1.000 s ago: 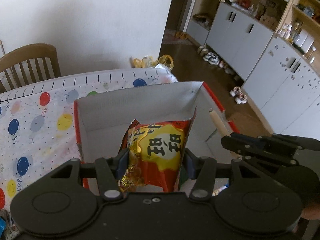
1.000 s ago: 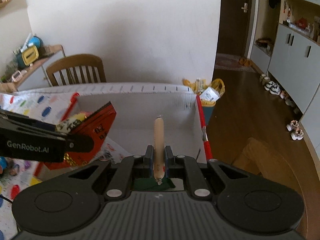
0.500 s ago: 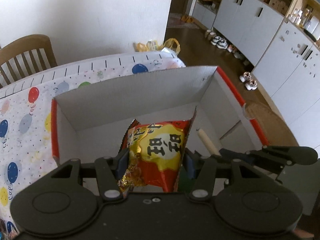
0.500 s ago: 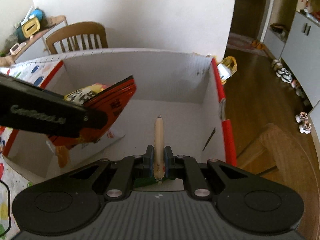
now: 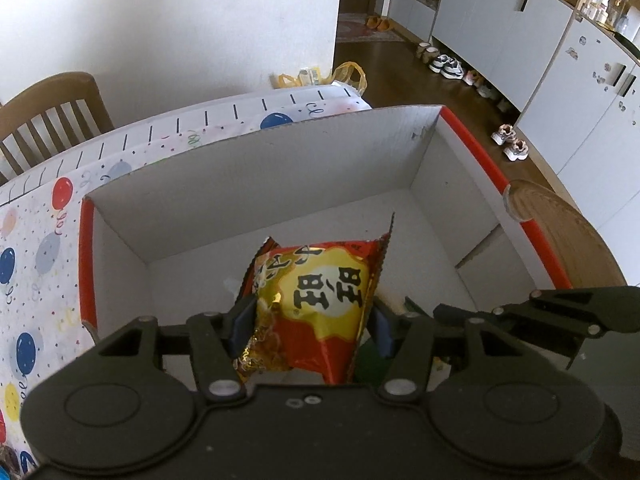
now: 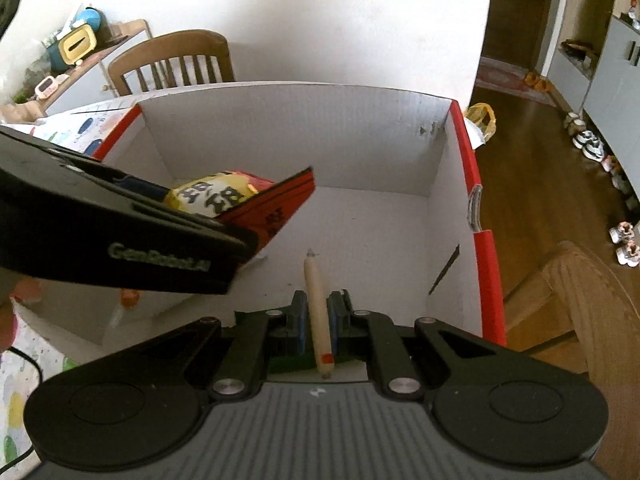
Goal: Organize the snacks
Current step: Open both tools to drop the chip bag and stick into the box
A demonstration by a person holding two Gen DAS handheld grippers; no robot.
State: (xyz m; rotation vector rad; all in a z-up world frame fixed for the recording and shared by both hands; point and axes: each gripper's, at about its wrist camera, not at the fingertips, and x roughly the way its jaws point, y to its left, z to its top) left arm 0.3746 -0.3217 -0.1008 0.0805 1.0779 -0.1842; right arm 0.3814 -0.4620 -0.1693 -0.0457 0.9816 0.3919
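A red and yellow snack bag [image 5: 320, 292] hangs tilted between the jaws of my left gripper [image 5: 308, 320], low inside a white cardboard box [image 5: 280, 176] with red outer sides. The jaws are opening, but the pads still touch the bag's sides. In the right wrist view the same bag [image 6: 224, 196] sticks out of the left gripper [image 6: 160, 232] over the box [image 6: 300, 132]. My right gripper [image 6: 318, 308] is shut on a thin tan sausage stick [image 6: 316, 304] that points at the box floor. Its fingers [image 5: 460, 314] reach in from the right.
The box stands on a balloon-print tablecloth [image 5: 36, 240]. A dark green packet [image 6: 280, 364] lies on the box floor under the grippers. A wooden chair [image 5: 52, 116] stands behind the table, and a round wooden seat [image 5: 560, 232] sits right of the box. Shoes line the white cabinets [image 5: 500, 40].
Both grippers have sunk from above the rim down into the box. The left jaws stand slightly wider around the bag. The right grip on the stick is unchanged.
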